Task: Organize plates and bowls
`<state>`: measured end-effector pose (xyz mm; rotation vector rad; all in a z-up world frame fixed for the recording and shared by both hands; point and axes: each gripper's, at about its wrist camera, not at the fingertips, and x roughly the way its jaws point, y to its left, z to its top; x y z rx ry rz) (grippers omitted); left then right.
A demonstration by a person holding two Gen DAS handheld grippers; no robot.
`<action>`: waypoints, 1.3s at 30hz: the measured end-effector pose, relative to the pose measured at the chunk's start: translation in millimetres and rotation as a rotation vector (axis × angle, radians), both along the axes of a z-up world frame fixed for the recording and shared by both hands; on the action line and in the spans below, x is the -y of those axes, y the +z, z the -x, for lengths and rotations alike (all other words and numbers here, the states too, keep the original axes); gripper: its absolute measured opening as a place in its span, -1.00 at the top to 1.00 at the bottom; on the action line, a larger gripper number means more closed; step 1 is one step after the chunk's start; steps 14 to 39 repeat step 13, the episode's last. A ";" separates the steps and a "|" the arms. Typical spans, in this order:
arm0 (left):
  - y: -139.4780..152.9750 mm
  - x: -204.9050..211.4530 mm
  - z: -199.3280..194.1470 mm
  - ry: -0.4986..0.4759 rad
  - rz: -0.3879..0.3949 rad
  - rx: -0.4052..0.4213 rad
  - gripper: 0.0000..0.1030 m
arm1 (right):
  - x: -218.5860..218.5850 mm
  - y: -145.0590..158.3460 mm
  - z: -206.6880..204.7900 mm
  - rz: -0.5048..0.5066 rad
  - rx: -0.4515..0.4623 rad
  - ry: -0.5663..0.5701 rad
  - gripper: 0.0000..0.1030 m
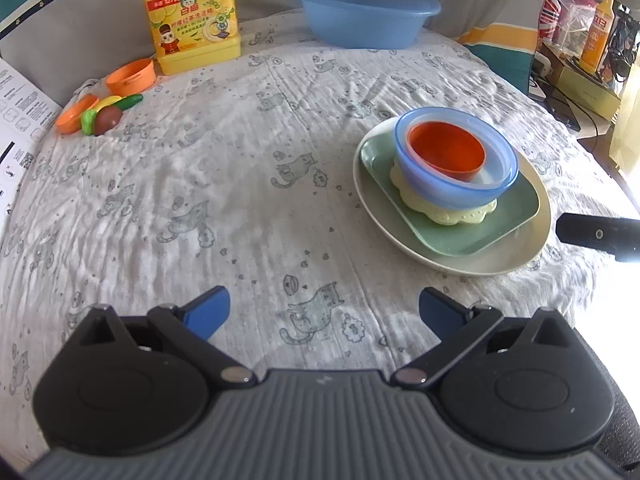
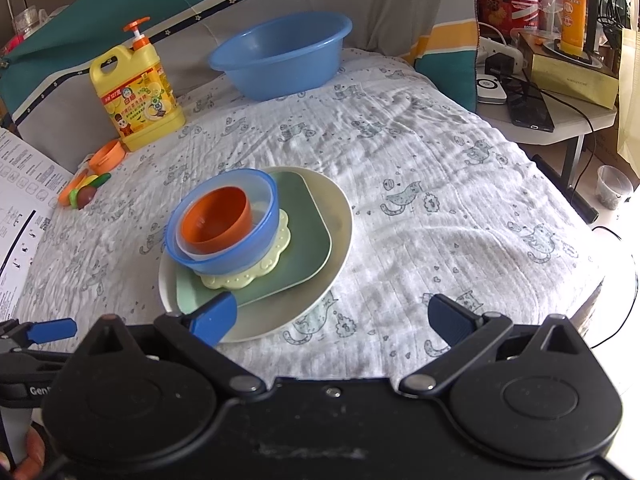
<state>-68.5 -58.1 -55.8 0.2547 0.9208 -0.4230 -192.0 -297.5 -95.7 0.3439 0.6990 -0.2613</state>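
A stack stands on the cat-print cloth: a cream oval plate, a green square plate, a pale yellow scalloped dish, a blue translucent bowl and an orange cup inside it. My left gripper is open and empty, left of and nearer than the stack. My right gripper is open and empty, its left finger over the plate's near rim. The right gripper's finger shows just right of the plate in the left wrist view.
A large blue basin and a yellow detergent jug stand at the back. Orange toy cups and toy vegetables lie far left. A printed sheet covers the left edge. A side table with clutter stands right.
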 end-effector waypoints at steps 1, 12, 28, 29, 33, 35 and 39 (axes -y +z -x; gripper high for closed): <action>0.4 0.5 0.8 -0.003 -0.001 0.004 -1.00 | 0.1 0.0 0.1 0.000 0.000 0.000 -1.00; 5.7 4.7 8.3 -0.047 -0.016 0.042 -1.00 | -0.7 2.1 -0.6 -0.003 0.001 0.000 -1.00; 6.1 5.0 8.8 -0.051 -0.017 0.043 -1.00 | -0.7 2.1 -0.7 -0.003 0.001 0.000 -1.00; 6.1 5.0 8.8 -0.051 -0.017 0.043 -1.00 | -0.7 2.1 -0.7 -0.003 0.001 0.000 -1.00; 6.1 5.0 8.8 -0.051 -0.017 0.043 -1.00 | -0.7 2.1 -0.7 -0.003 0.001 0.000 -1.00; 6.1 5.0 8.8 -0.051 -0.017 0.043 -1.00 | -0.7 2.1 -0.7 -0.003 0.001 0.000 -1.00; 6.1 5.0 8.8 -0.051 -0.017 0.043 -1.00 | -0.7 2.1 -0.7 -0.003 0.001 0.000 -1.00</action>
